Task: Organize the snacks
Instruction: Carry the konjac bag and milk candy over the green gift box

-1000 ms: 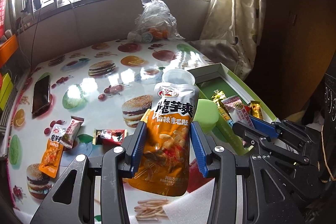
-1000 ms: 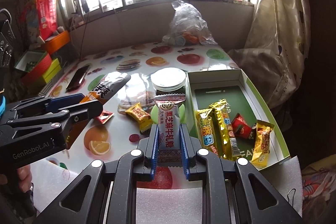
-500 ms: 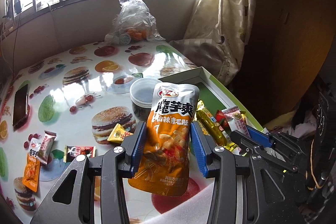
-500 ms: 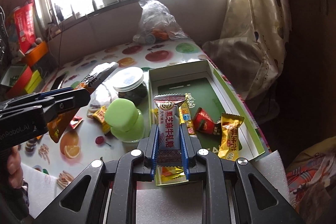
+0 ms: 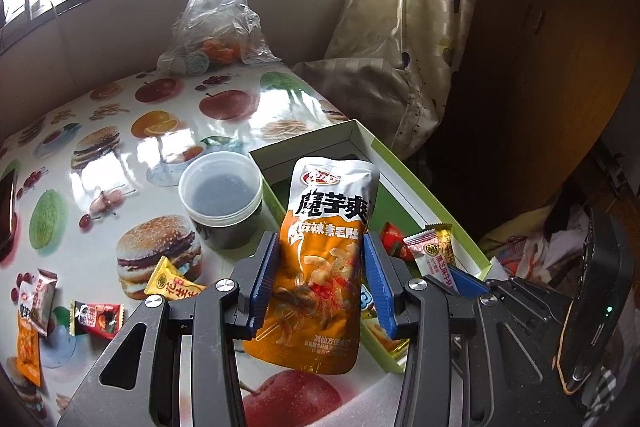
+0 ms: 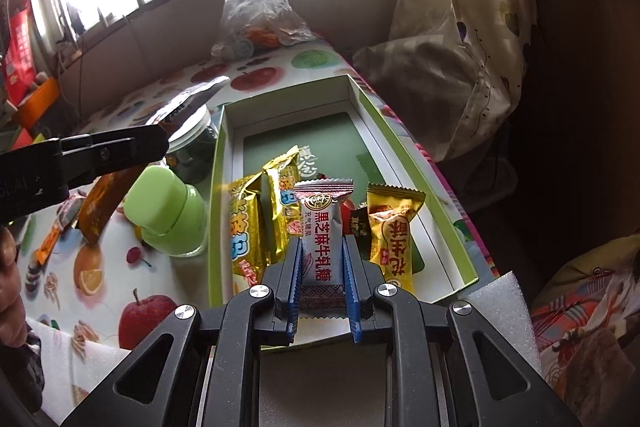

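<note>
Above the green box's (image 6: 460,227) near rim, right tongs (image 6: 322,281) clenched on candy (image 6: 323,227), left tongs (image 5: 320,281) on orange pouch (image 5: 324,259).

Right gripper (image 6: 322,279) clamps sesame candy (image 6: 323,239) above green box (image 6: 420,163).

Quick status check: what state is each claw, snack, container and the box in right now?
Left claw: shut on orange pouch, held upright.
Right claw: shut on white candy, over box.
Green box: open, holds several snacks.
Gold packets: lying in box.
Round tub: lid on, upright.
Green bottle: capped, upright.
Plastic bag: tied shut.
</note>
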Available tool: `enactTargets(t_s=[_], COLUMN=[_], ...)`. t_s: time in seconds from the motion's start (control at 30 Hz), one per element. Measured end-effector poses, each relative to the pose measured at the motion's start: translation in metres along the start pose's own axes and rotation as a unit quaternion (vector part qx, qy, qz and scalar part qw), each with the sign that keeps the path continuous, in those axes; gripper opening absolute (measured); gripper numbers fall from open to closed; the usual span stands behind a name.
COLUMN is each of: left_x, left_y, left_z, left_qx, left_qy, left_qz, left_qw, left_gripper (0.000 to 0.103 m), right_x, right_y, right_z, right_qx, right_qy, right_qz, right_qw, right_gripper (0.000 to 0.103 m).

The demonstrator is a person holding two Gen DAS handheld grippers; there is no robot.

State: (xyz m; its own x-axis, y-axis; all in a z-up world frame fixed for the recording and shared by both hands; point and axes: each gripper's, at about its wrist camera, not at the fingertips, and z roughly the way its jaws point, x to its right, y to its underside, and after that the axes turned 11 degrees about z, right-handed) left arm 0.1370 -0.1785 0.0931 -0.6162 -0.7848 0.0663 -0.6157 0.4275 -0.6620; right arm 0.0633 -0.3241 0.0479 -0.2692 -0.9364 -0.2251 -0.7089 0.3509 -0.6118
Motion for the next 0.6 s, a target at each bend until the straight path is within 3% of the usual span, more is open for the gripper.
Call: enactTargets(t_s=[0.6], left_x=[0.015], left_y=[-0.014], left_z=[0.050], left_qx=[-0.040], left_qy=[0.012], left_qz=[0.000], left_qw=[0.9991], left_gripper=[0.044], right_x=[0.014], right_y=[-0.002], right_z=[0.025], right_qx=[-0.015], right_qy=[0.016], right_qz=[0.000], right_qw=[1.000], right_gripper=[0.018])
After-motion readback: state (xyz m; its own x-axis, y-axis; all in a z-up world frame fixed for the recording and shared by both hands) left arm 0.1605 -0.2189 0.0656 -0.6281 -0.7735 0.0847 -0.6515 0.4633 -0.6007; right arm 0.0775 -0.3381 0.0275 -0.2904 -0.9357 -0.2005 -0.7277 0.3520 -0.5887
